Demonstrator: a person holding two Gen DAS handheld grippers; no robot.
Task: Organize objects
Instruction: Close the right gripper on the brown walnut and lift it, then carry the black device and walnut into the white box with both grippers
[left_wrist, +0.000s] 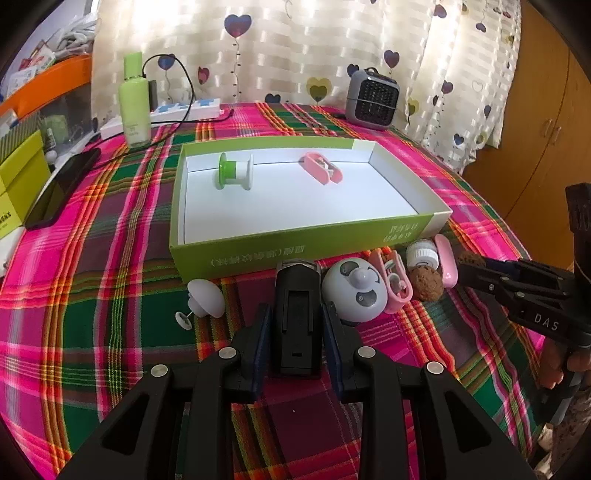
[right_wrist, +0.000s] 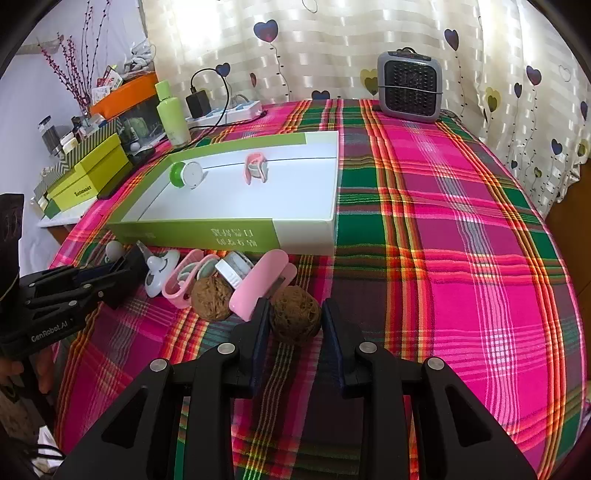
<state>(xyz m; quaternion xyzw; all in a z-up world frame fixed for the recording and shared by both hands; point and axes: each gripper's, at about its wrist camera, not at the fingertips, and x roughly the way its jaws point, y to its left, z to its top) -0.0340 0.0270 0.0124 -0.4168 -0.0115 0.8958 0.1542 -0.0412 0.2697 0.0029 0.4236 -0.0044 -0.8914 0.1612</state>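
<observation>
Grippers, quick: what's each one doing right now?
Left gripper: open around the black device, not clamped.
Right gripper: open around a walnut, not clamped.

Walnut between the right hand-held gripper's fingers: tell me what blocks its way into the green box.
Nothing stands in the open path. The walnut sits between the right hand-held gripper fingers; the box lies just beyond, so only its near wall must be cleared. The pink case touches the walnut's left side.

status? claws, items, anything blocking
Left claw astride black rectangular item, not clearly clamped. Right claw open around walnut. Green box holds spool and pink clip. Pink case crowds the walnut.
</observation>
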